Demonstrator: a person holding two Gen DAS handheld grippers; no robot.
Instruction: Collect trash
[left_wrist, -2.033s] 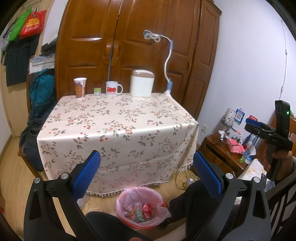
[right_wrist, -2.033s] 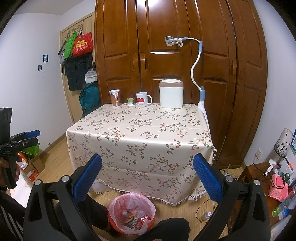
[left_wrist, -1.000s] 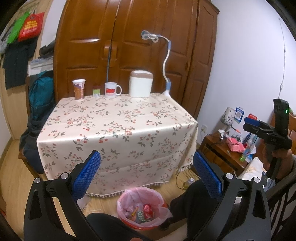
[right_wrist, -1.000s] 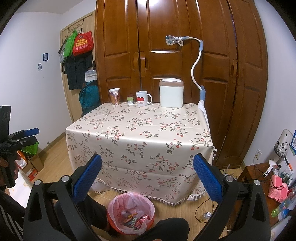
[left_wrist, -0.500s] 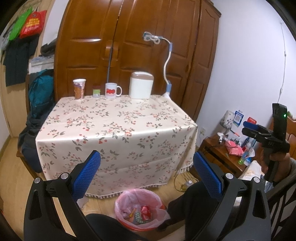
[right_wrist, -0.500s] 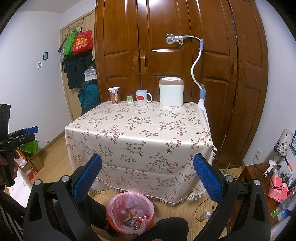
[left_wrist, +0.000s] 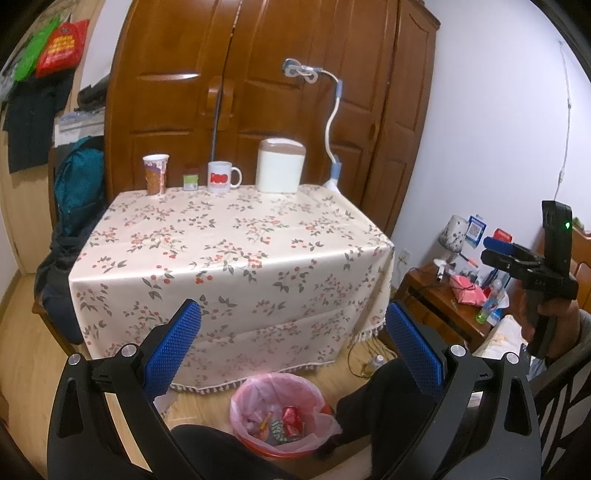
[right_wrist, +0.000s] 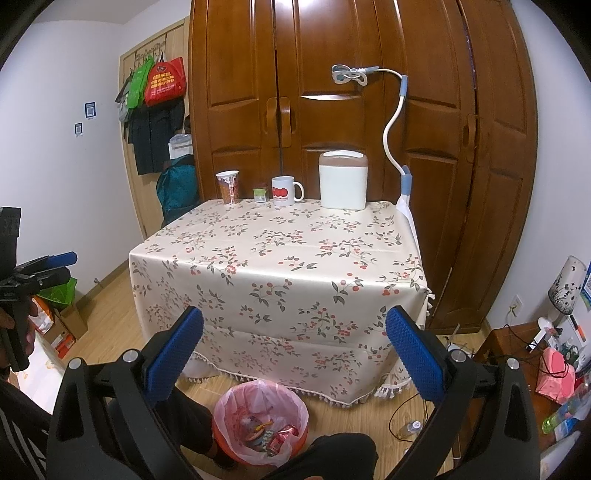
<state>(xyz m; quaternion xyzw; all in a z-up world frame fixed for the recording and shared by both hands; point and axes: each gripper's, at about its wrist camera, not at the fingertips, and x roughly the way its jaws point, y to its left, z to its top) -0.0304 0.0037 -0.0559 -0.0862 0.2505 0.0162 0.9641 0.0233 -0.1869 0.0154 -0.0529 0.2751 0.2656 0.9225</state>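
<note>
Left gripper (left_wrist: 293, 341): your blue-padded fingers (left_wrist: 173, 345) stand wide apart and hold nothing; they hover in front of the counter, above the bin.
Right gripper (right_wrist: 293, 343): your fingers (right_wrist: 413, 354) are spread wide too, empty, raised off to the right of your left one.
Bin (right_wrist: 260, 424): a red bin with a pink bag liner sits on the wooden floor, just in front of the near edge of the counter, between your knees.
Trash (left_wrist: 291, 426): a red can and a few coloured wrappers lie inside the pink liner.
Counter (left_wrist: 229, 243): covered by a cream cloth with a cherry print, it stands against the wooden wardrobe (right_wrist: 332, 92).
Far edge of the counter: from left to right you see a paper cup (left_wrist: 155, 173), a small green-labelled jar (left_wrist: 190, 180), a white mug with red print (left_wrist: 221, 177) and a white container with a brown lid (left_wrist: 281, 170).
Far right corner: a gooseneck holder (right_wrist: 393, 122) rises from the counter.
Right side: a low wooden stand (left_wrist: 448, 302) carries small clutter.
</note>
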